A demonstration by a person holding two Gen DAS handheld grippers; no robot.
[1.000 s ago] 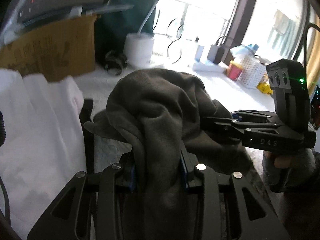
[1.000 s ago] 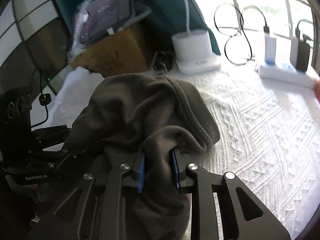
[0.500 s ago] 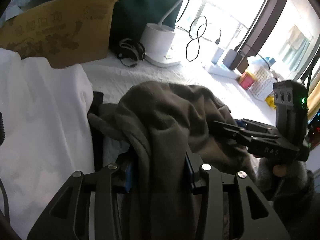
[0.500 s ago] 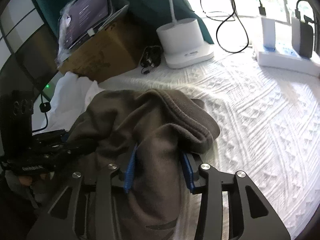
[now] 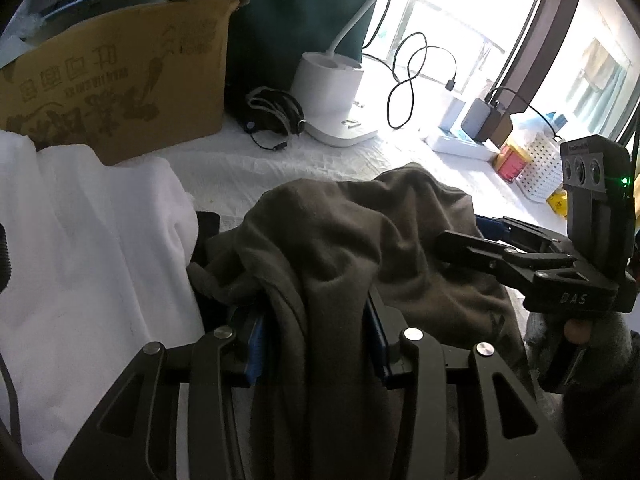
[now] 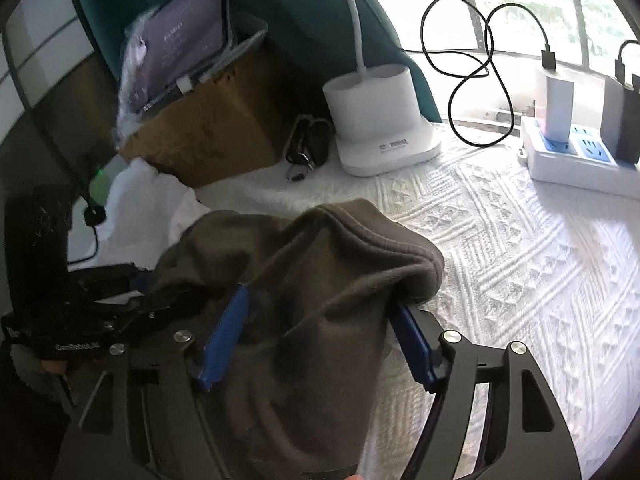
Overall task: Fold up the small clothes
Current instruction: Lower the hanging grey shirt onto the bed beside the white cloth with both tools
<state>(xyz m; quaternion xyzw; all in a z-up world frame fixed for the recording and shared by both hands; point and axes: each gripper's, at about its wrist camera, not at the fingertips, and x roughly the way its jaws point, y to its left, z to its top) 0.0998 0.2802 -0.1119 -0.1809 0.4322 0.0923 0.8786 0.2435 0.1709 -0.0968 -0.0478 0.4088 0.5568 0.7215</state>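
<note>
**Dark garment bunched between two grippers on a white bedspread**

Much of the dark grey garment (image 5: 340, 248) is hidden: its lower part drops out of the bottom of both views, so its shape cannot be made out. From the right wrist view the left gripper (image 6: 132, 296) is dim and blurred at the far left edge.

The left gripper (image 5: 316, 336) pinches a thick fold of the garment, cloth filling the narrow gap between its blue pads. The right gripper (image 6: 320, 336) has its jaws opening wide, with the garment lying loose between them (the right-hand pad stands clear of the cloth).

The garment rests heaped on a white textured bedspread (image 6: 520, 248). To the left lies white cloth (image 5: 88, 248), behind it a cardboard box (image 5: 120, 80). Further right stand a white lamp base (image 6: 380, 120), a looped black cable (image 6: 472, 80) and a power strip (image 6: 572, 160) before a bright window.
</note>
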